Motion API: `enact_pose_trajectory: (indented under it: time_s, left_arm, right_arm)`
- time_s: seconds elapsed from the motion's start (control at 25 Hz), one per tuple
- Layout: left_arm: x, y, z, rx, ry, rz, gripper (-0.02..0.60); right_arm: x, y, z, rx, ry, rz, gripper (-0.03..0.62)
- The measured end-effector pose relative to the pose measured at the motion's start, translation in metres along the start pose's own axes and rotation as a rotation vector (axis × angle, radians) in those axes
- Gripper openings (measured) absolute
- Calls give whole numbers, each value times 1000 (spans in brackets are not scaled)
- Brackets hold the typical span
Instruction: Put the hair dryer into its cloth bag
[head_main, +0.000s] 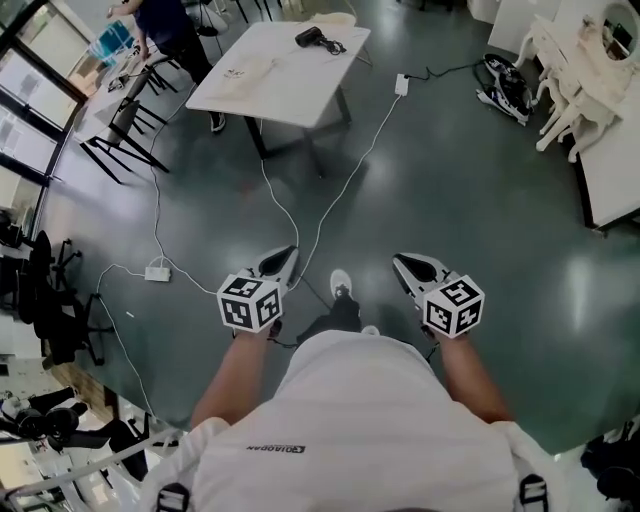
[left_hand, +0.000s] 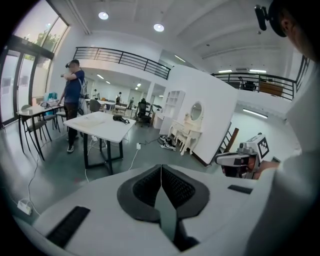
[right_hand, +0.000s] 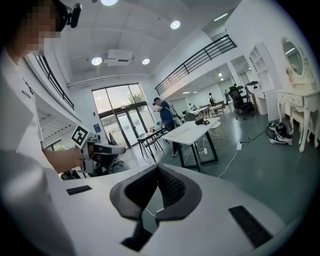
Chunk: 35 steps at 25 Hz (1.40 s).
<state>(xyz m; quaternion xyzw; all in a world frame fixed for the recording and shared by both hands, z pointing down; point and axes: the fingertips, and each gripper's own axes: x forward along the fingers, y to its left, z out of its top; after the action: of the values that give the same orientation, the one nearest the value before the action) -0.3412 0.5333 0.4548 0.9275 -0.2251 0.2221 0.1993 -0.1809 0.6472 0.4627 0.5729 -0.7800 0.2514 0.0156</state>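
Observation:
The black hair dryer (head_main: 318, 39) lies with its cord on the far end of a white table (head_main: 300, 95), well ahead of me. A pale cloth, probably the bag (head_main: 252, 72), lies flat on the same table nearer its left side. My left gripper (head_main: 285, 262) and right gripper (head_main: 405, 266) are held out side by side over the floor, far short of the table, both shut and holding nothing. The dryer shows small in the left gripper view (left_hand: 120, 118) and in the right gripper view (right_hand: 202, 121), beyond the shut jaws of the left gripper (left_hand: 161, 172) and the right gripper (right_hand: 157, 175).
White cables run across the dark floor to a power strip (head_main: 157, 272) and a second one (head_main: 402, 84). A person (head_main: 170, 30) stands by a desk and chairs at the far left. White furniture (head_main: 575, 70) and a pair of shoes (head_main: 505, 85) stand at the right.

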Motion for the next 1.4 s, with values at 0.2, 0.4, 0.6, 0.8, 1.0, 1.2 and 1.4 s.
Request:
enact_pose_trajectory:
  time_s: [0.2,0.4,0.6,0.8,1.0,1.2,1.4]
  left_arm:
    - [44,2,51,21,-43,-53,31]
    - [76,17,87,62,-53,-83,31]
    - [93,71,134,31,-107,-51,31]
    - [109,124,150,18,-93,-40,31]
    - [134,160,145,66,-13,-60,32]
    - [144,187,162,50,-26,-66,31]
    - [156,197,172,51,-27,-82,32]
  right_arm:
    - [10,-29,27,-23,7,-30,21]
    - [39,-53,68,-42,-3,-42,21]
    - [90,-70,105,-97,30,-33,21]
    - [151,-77,130,-136,51,-6,21]
    - [199,-90,144,-174,86,-9,21]
    - [229,-97,156,-182,115,-13,21]
    - [250,-109,163,-205,150,-3,21]
